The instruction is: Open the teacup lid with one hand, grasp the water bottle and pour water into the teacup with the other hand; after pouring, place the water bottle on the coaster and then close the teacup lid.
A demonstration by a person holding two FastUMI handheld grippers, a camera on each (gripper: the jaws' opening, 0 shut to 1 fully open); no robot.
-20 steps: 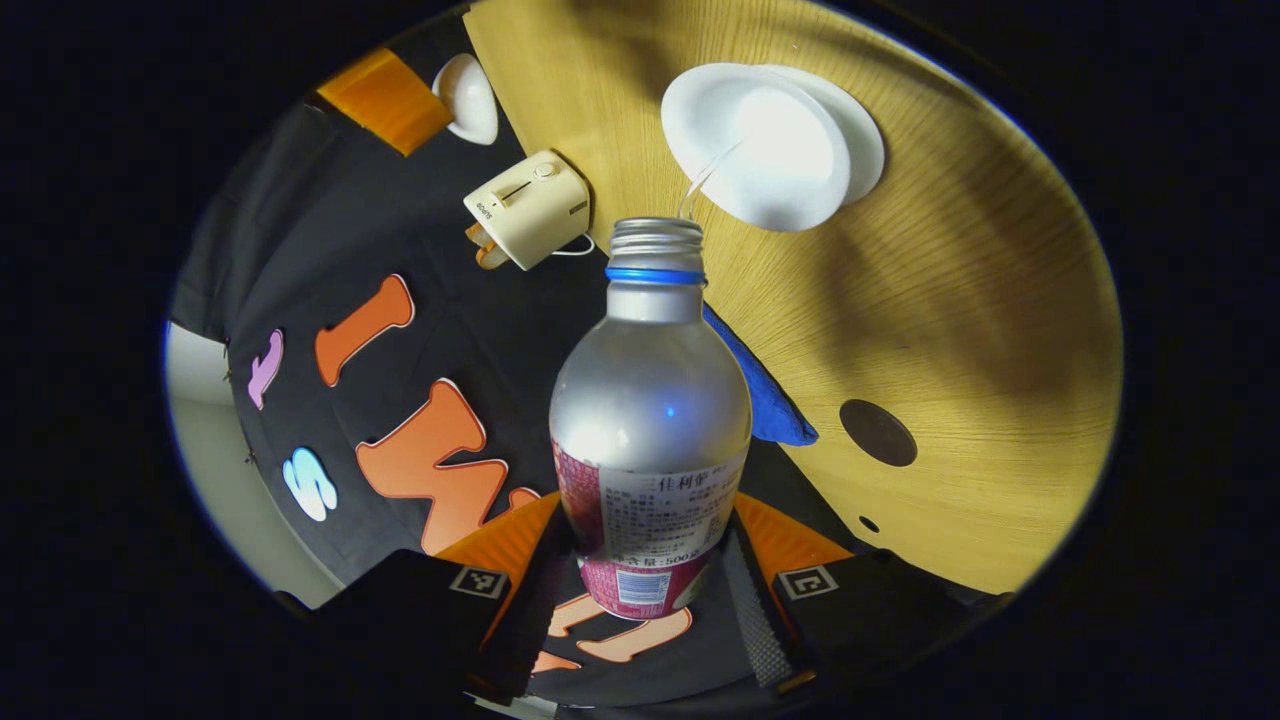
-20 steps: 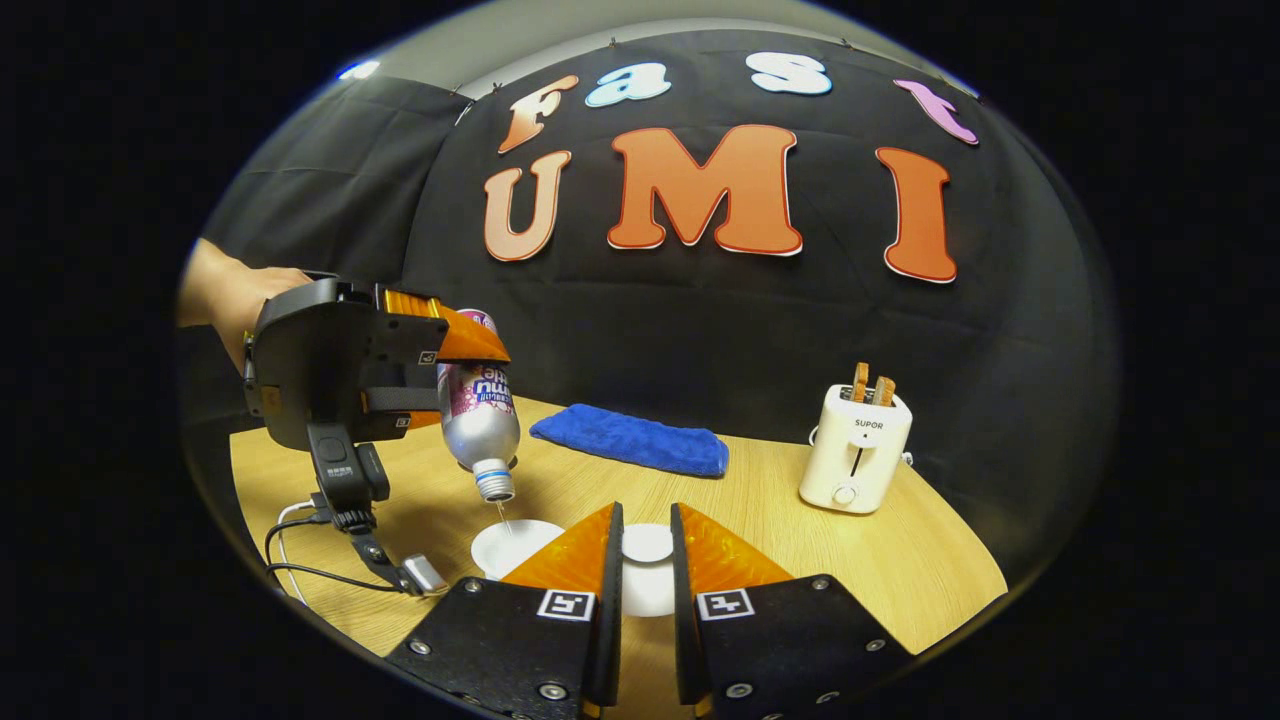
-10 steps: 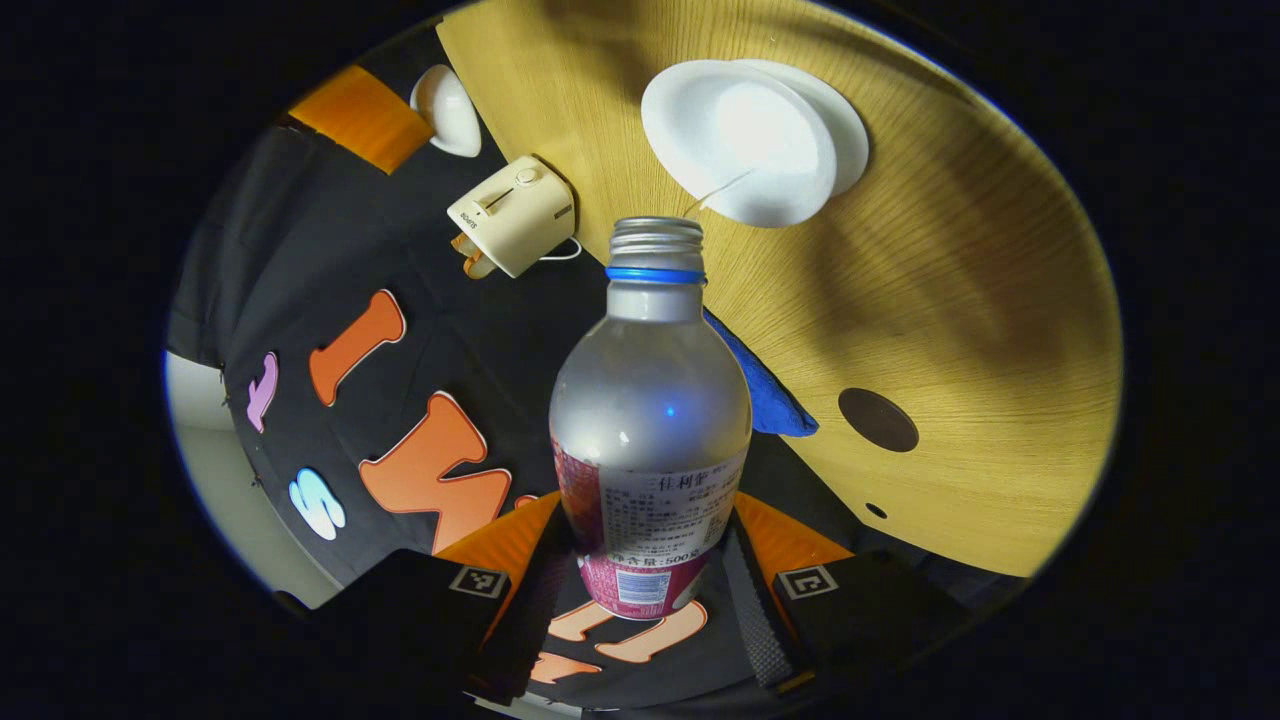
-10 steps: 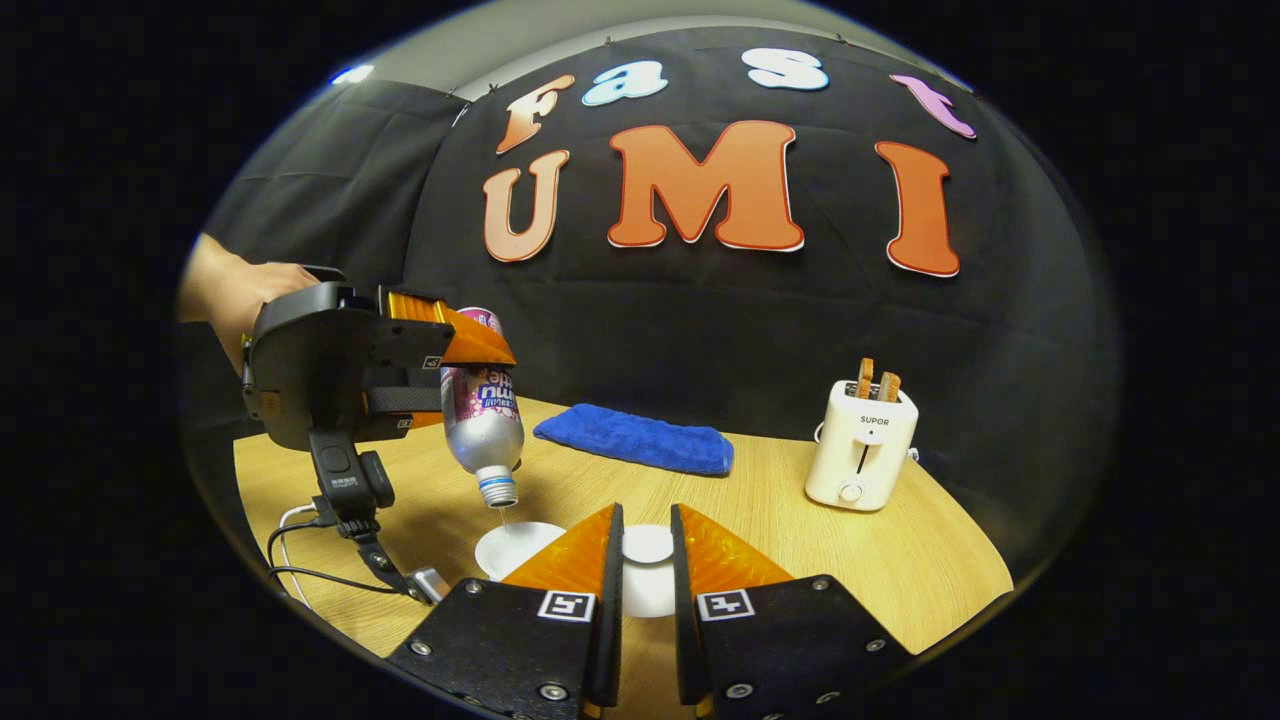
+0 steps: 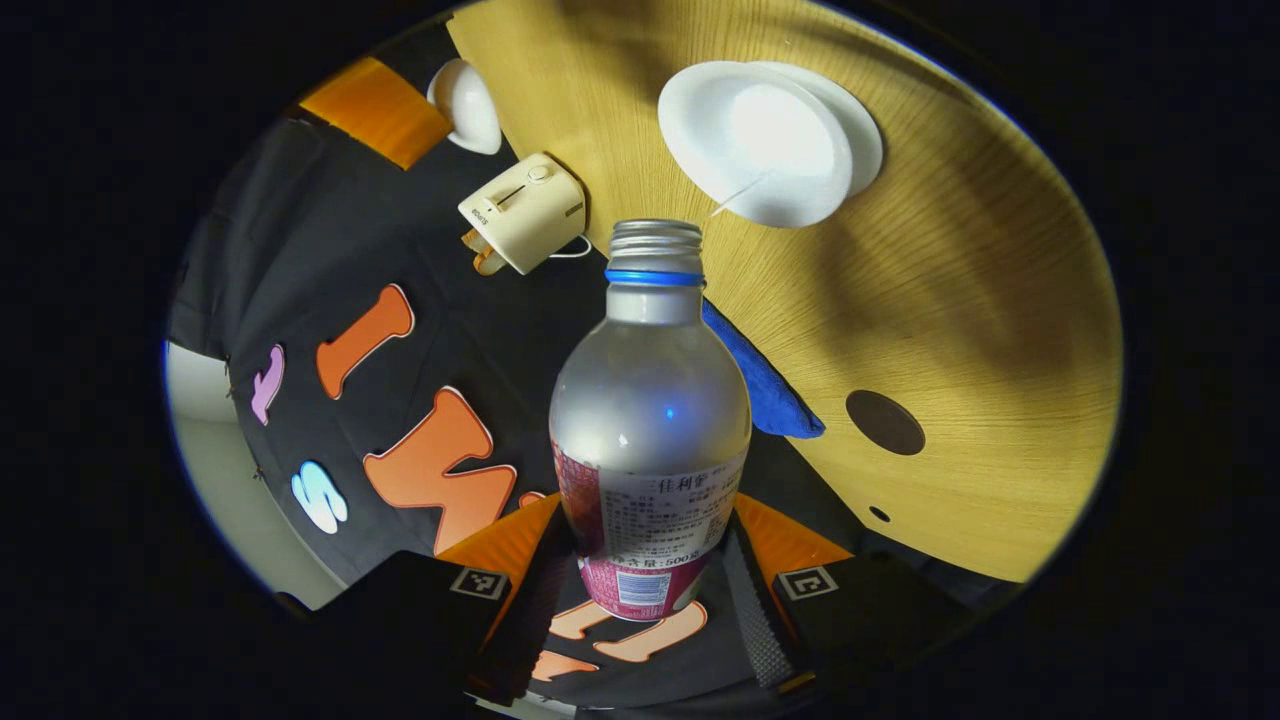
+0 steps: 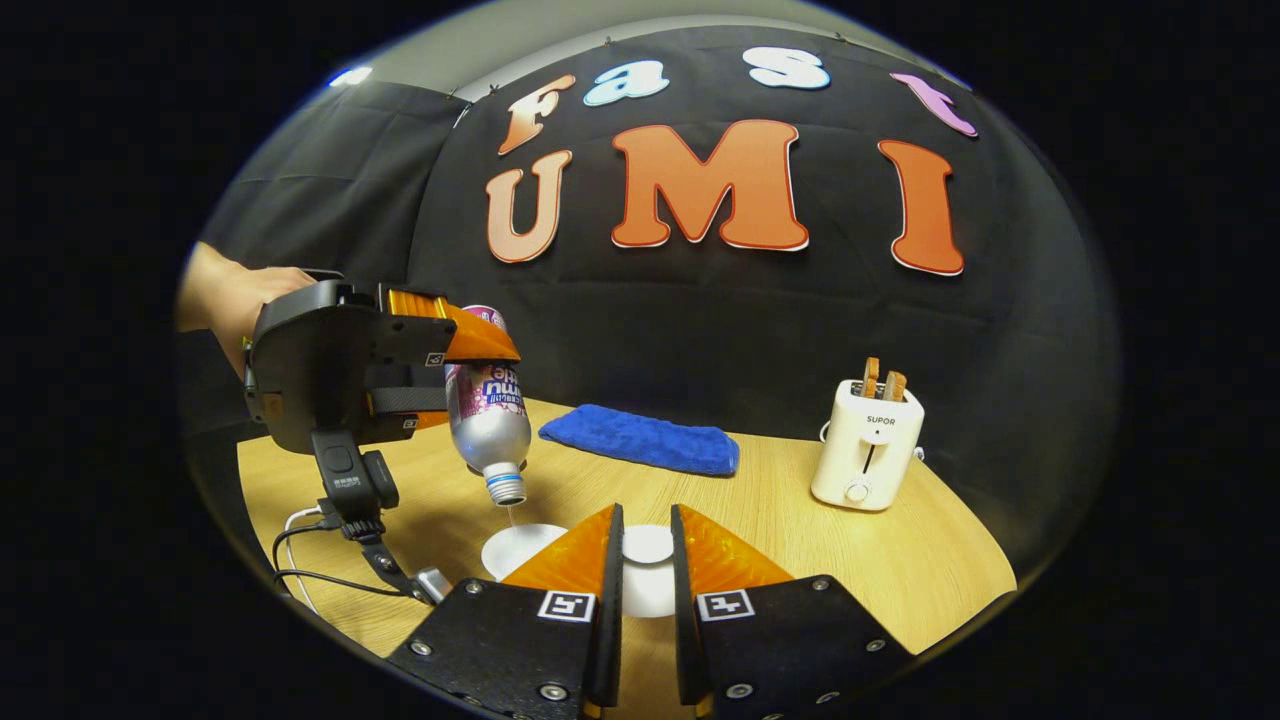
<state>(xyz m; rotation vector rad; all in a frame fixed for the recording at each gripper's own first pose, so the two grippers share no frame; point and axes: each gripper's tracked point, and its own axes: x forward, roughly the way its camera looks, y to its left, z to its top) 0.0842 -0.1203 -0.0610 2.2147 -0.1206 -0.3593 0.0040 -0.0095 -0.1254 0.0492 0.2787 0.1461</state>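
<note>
Left claw (image 6: 455, 375) clamped on the water bottle (image 6: 488, 420), bottle tipped neck-down, thin stream poured into the teacup (image 6: 520, 548) on the worktop (image 6: 780, 510), teacup lid (image 6: 648, 545) gripped in the right claw (image 6: 645, 560), coaster (image 5: 885, 422) seen near, toaster (image 6: 866, 445) far right.

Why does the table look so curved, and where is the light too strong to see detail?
Both views bend straight lines, fisheye style: in the left gripper view the table edge bows. There the teacup glares white, hiding its inside, and a bright spot sits on the water bottle. In the right gripper view the toaster stays sharp and evenly lit.
</note>
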